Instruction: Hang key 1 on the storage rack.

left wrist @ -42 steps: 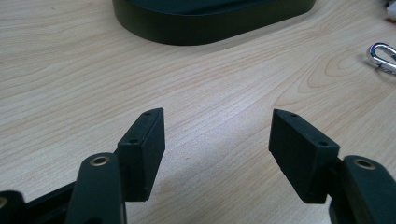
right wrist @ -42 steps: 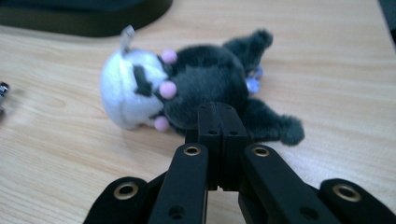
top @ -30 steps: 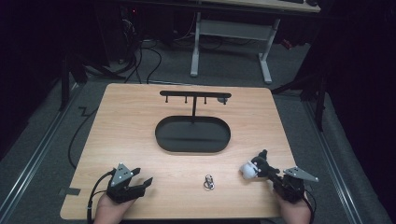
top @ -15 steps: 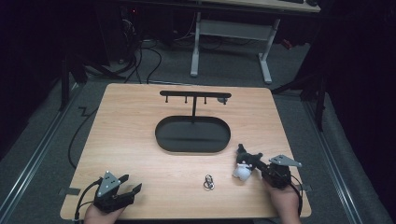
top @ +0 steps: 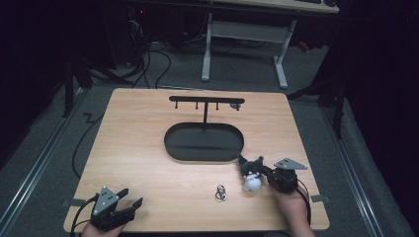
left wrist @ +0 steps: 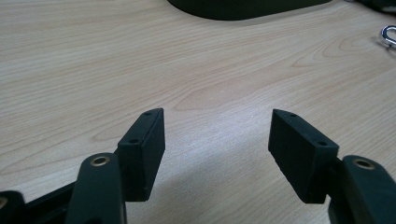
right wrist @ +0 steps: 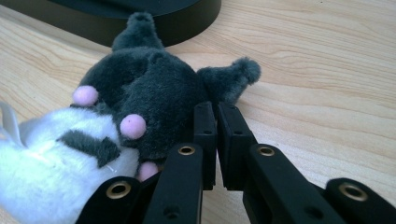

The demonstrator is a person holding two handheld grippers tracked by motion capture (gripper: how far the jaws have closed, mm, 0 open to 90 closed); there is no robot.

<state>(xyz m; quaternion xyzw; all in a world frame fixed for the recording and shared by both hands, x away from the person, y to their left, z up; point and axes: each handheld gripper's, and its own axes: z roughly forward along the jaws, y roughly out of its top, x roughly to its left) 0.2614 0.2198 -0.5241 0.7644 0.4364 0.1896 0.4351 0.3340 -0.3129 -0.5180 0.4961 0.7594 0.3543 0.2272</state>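
One plush toy (top: 251,174), dark grey with a white part and small pink spots, lies on the desk (top: 138,148) near its front right corner, just in front of the right end of the black oval tray (top: 203,142). In the right gripper view the plush toy (right wrist: 126,116) lies against the left side of the jaws, with one grey limb reaching toward the tray wall. The right gripper (top: 261,170) is held low over the desk by one hand (top: 290,205); its jaws are pressed nearly together beside the toy, and whether a fold of plush is pinched between them cannot be told. One small metal clasp (top: 221,192) lies on the desk just left of the toy, apart from it. The left gripper (top: 129,205) sits at the front left corner of the desk, well apart from the toy, its jaws spread wide over bare wood. Count: two grippers, one toy, one clasp, one tray. The tray is empty and carries one upright post topped by a horizontal bar (top: 206,99) with small pegs beneath. The desk is light wood grain. Beyond it the room is dark, with grey floor, loose cables (top: 158,64) and a second table frame (top: 247,34).
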